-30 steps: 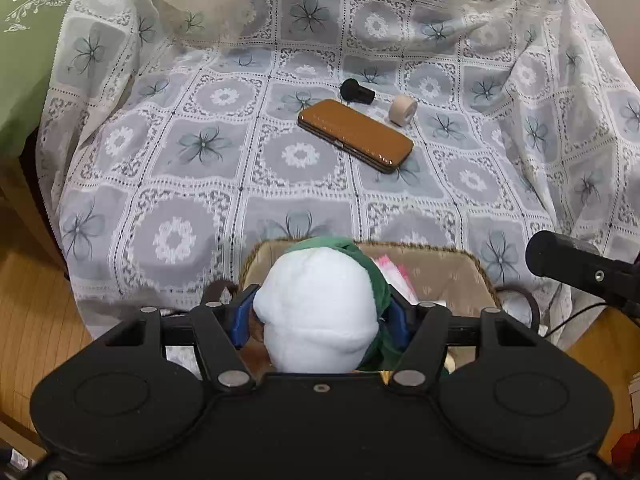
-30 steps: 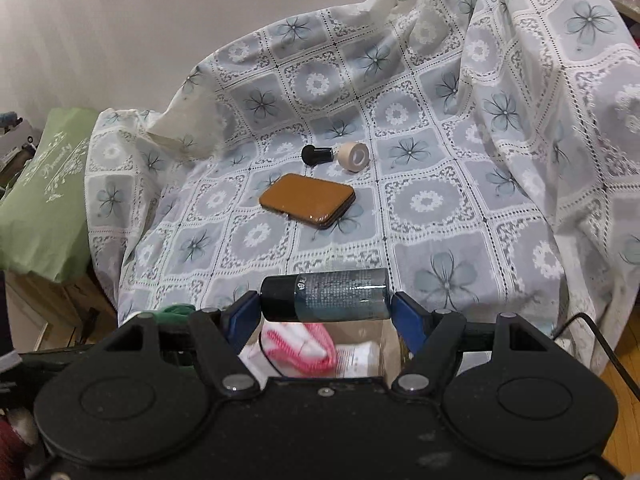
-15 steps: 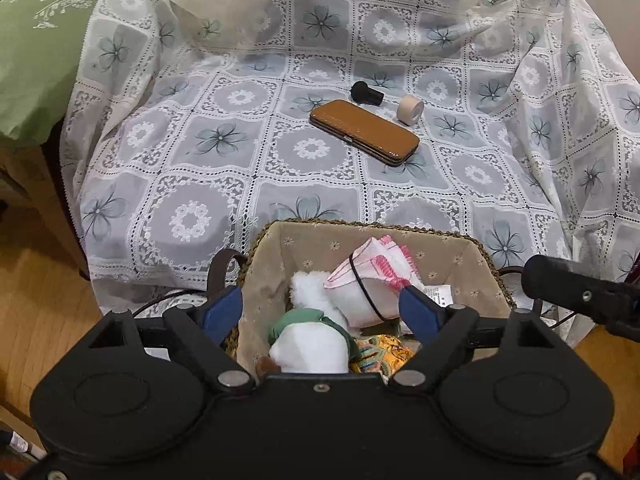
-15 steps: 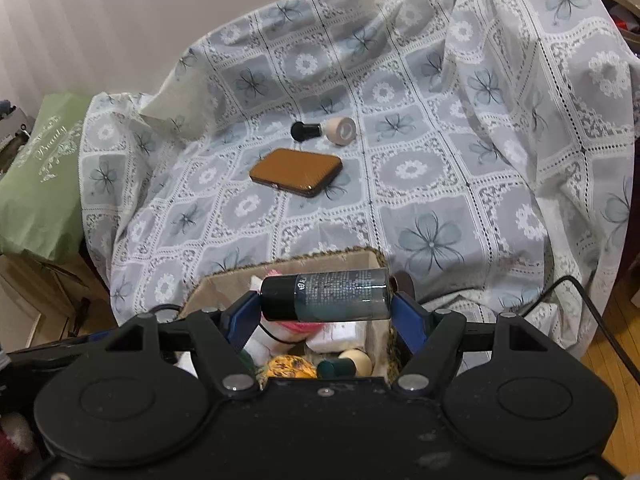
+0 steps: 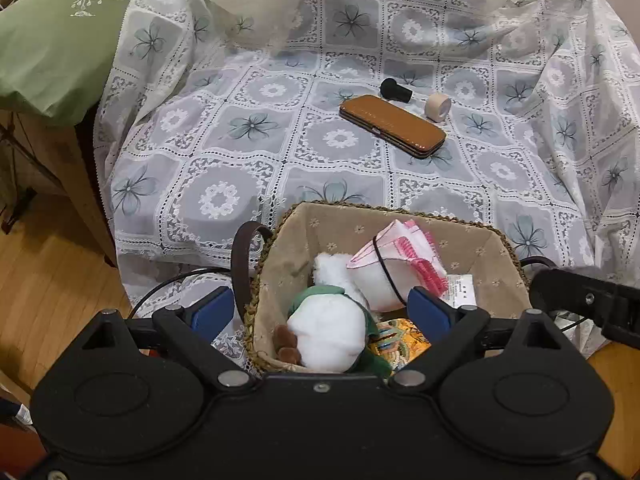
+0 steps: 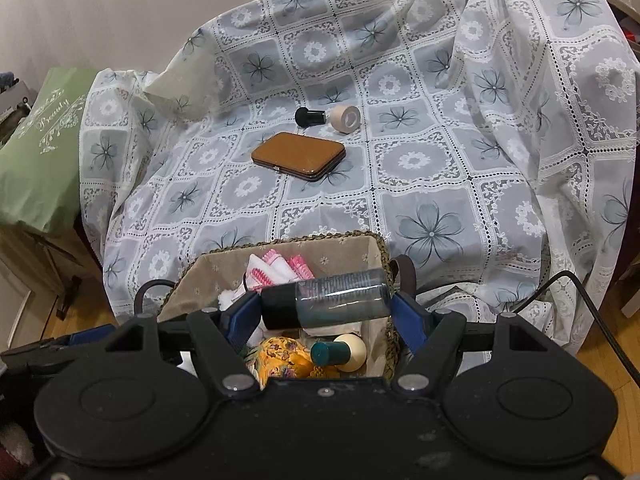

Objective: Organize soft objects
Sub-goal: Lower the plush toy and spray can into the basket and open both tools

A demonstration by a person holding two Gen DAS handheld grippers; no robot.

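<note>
While the left hand-held gripper (image 5: 322,314) spreads its jaws, the white plush toy (image 5: 326,338) between them lies free in the basket (image 5: 496,240), low in frame. Clamped across the right hand-held gripper (image 6: 322,312), the bottle (image 6: 326,304) could slip onto the toys; the brown case (image 5: 392,125) lies well apart.

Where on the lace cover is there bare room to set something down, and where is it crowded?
Free: the lace cover between the basket rim and the brown case, and left of the case. Crowded: the case, black cap and tape roll cluster, and the basket's interior.
</note>
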